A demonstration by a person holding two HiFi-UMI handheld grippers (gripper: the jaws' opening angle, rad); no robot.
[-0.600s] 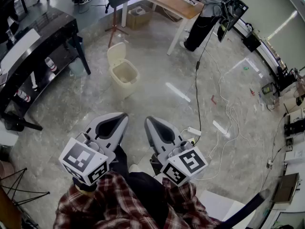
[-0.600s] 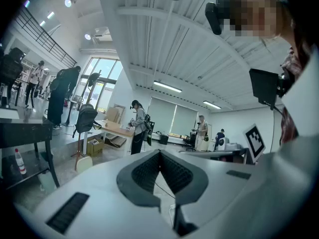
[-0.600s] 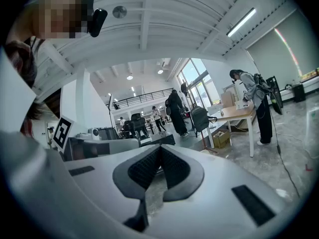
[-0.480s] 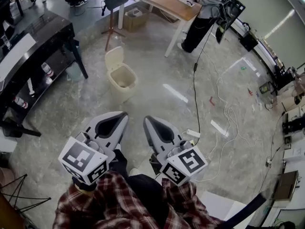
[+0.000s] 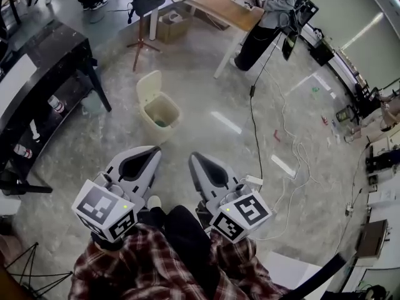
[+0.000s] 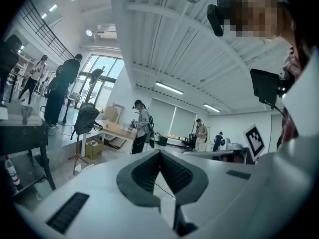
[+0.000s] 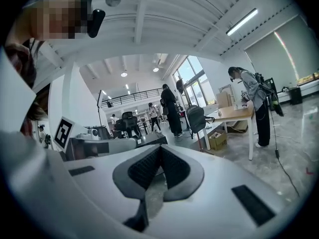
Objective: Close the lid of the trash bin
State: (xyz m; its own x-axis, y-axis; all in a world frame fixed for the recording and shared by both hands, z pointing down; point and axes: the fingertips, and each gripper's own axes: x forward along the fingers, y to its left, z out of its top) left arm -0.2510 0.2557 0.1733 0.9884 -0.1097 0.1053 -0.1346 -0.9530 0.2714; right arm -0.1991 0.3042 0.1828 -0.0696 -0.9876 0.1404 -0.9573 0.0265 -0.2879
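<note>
Since half a second ago, the trash bin (image 5: 157, 112) sits slightly lower in the head view, left of centre, its lid (image 5: 149, 84) standing open. The left gripper (image 5: 152, 150) and right gripper (image 5: 194, 157) hang at lower centre, well apart from it, both clenched on nothing.

Head view: steeply down. Gripper views: forward, tilted up; all share desk (image 5: 215, 5).

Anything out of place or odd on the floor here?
The cream plastic trash bin stands upright, its lid flipped open, something green inside. Loose cables and a white power strip sprawl across the floor to the right. Nothing looks spilled or damaged.
</note>
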